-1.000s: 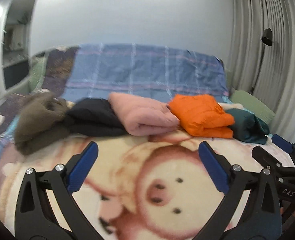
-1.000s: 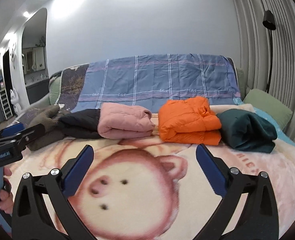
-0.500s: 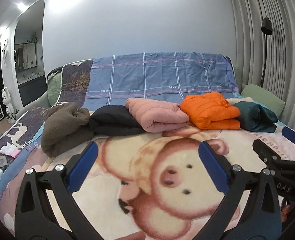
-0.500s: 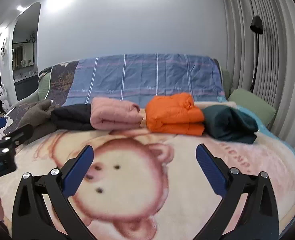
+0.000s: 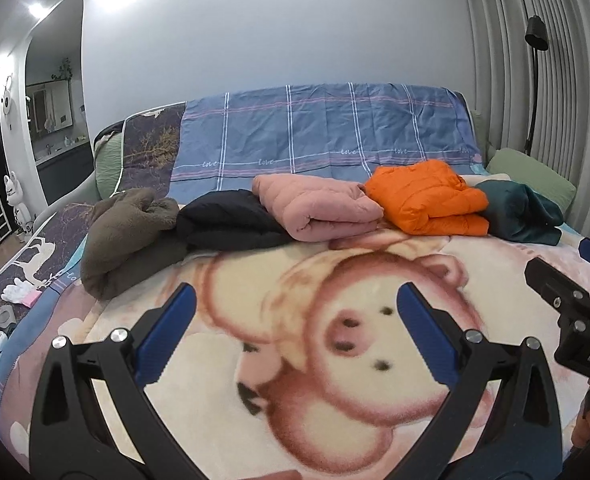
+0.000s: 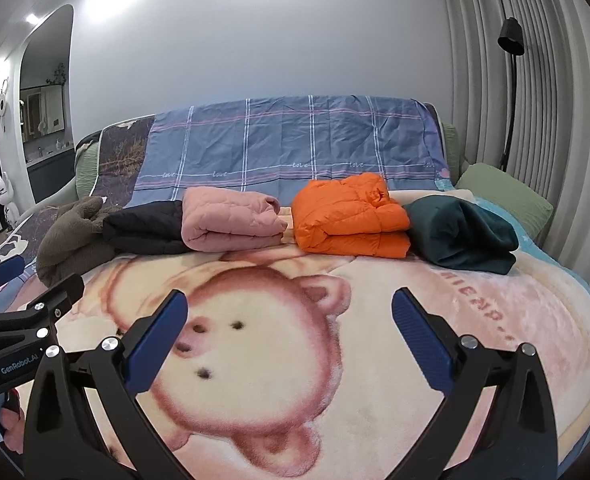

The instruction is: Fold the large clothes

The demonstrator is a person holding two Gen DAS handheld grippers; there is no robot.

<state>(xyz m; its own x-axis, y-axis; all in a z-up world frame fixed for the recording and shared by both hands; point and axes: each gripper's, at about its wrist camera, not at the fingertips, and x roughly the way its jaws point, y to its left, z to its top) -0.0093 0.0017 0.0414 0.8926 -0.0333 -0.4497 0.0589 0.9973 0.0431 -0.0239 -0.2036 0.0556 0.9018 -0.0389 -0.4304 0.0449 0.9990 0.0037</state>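
Hovering over the bed, the left gripper [image 5: 295, 320] fills the bottom of its own view with both blue-padded fingers spread wide apart and nothing between them. The right gripper [image 6: 289, 322] hangs the same way at the bottom of its view, fingers well apart and empty. Each tool also pokes into the other's frame: the right one at the right edge of the left view, the left one at the lower left of the right view.

Under both lies a fleece blanket [image 5: 375, 380] printed with a pink pig cartoon, taking up the lower half of each frame. Across the middle, along the blanket's far edge, sits a row of 5 folded garments. From left to right: a brown fleece jacket [image 5: 127, 236], loosely bunched; a black jacket [image 5: 227, 224] touching it; a pink quilted jacket [image 5: 319, 208] lying partly over the black one; an orange puffer jacket [image 5: 427, 196] just beside the pink; and a dark green garment [image 5: 523, 216] against the orange.

Behind the row, a blue plaid sheet [image 5: 327, 128] drapes over the headboard. A green pillow [image 6: 503, 196] rests at the right, and a black floor lamp [image 6: 511, 40] stands in the upper right before pleated curtains.
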